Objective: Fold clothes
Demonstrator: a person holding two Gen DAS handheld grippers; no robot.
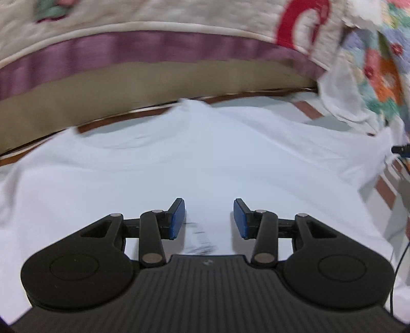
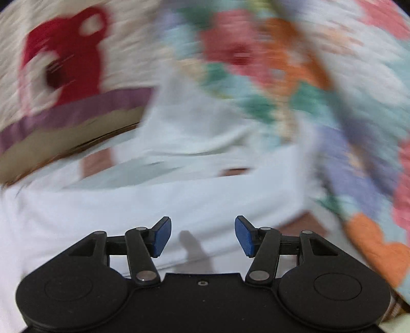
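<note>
A white garment (image 1: 205,158) lies spread flat on a bed, its neckline toward the far side. My left gripper (image 1: 208,217) is open and empty, low over the garment's middle, with a small printed label between its blue pads. In the right wrist view the same white garment (image 2: 153,205) lies under my right gripper (image 2: 203,237), which is open and empty near the garment's right part. This view is blurred by motion.
A cream pillow (image 1: 153,12) with a purple band and a red bear print lies along the far side. A floral quilt (image 2: 282,76) is heaped at the right. The striped bedsheet (image 1: 384,189) shows at the right edge. A black cable (image 1: 399,256) hangs there.
</note>
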